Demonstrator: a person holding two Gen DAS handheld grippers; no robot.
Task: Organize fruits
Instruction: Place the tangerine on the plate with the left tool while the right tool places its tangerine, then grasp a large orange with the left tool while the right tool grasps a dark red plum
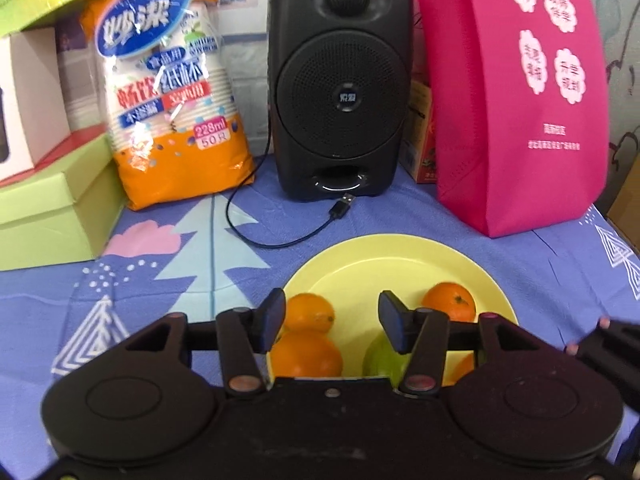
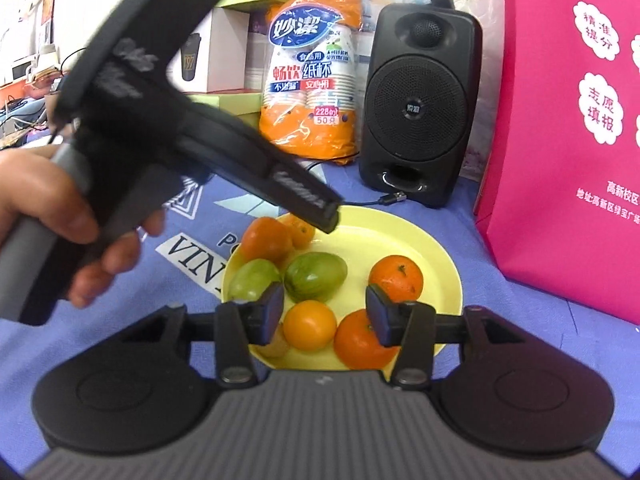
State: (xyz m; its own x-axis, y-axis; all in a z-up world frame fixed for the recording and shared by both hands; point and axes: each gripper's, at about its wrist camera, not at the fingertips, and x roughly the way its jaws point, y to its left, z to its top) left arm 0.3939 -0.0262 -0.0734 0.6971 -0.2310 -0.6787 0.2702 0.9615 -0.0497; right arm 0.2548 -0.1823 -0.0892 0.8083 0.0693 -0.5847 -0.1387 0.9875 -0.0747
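1. The fruits sit together on the yellow plate [image 2: 436, 256] on the tabletop [image 1: 240, 280]: oranges at the left, right and near edges, two green fruits [image 2: 316, 276] in the middle.
2. The right gripper [image 2: 325, 312] hovers low over the near rim, fingers spread apart and holding nothing, with a small orange [image 2: 310, 324] roughly between them.
3. The left gripper [image 1: 332, 320] is likewise parted and empty above the plate's left side; the person's hand [image 2: 52, 216] holds its handle.
4. If a fruit is to be picked, I would centre the fingers on one fruit only, lower until the pads span its widest part, and close gently so neighbours are not nudged.
5. The oranges are round, so approach angle matters little. The green fruits are oval, long axis running roughly left to right; grip across the short width.
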